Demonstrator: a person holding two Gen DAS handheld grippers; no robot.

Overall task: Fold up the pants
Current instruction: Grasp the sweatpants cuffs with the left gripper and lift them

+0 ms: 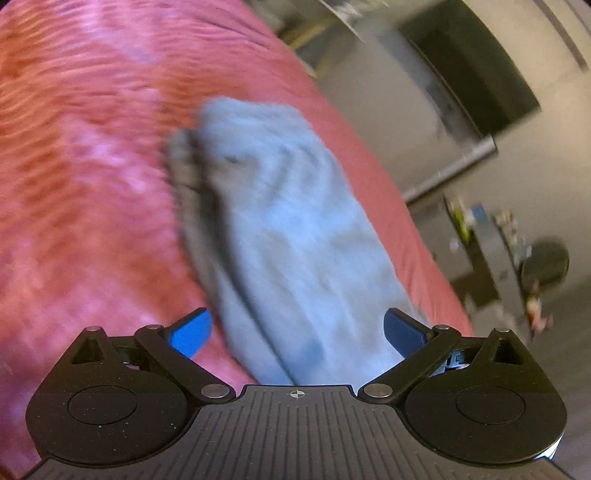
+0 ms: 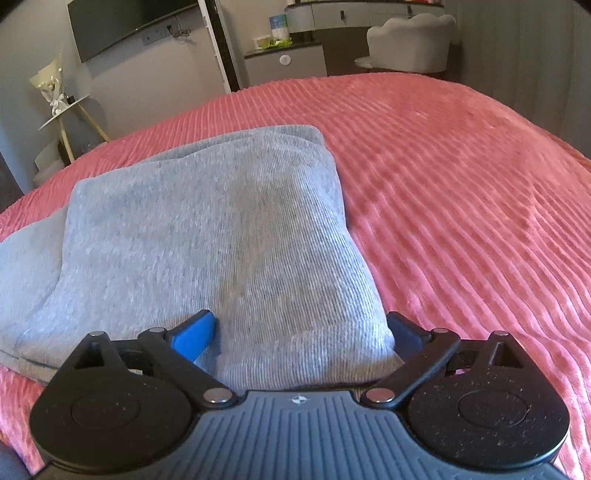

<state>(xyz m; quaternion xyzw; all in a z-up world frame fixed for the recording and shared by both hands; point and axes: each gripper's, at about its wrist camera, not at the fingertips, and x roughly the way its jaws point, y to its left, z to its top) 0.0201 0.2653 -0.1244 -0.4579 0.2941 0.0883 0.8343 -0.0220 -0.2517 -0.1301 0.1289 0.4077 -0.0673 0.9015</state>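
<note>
Nearest in the right wrist view, the right gripper [image 2: 299, 332] has its jaws spread wide, one blue finger [image 2: 195, 338] resting on the grey fabric and the other just off the fabric's near right corner. The pads press on nothing; the cloth only lies between them. The pants [image 2: 207, 236] are folded into a thick grey bundle, lying on the bed [image 2: 461, 192] toward its left edge, with a lower layer spilling out to the left. Beyond them the ribbed pink cover runs to the far edge, and past that stand a white chair [image 2: 410, 40] and a dark screen [image 2: 122, 26] on the wall.

In the blurred left wrist view, the left gripper [image 1: 297, 332] also has its jaws spread, the pants [image 1: 280, 229] lying between and ahead of them, close to the bed's [image 1: 74, 166] edge.
</note>
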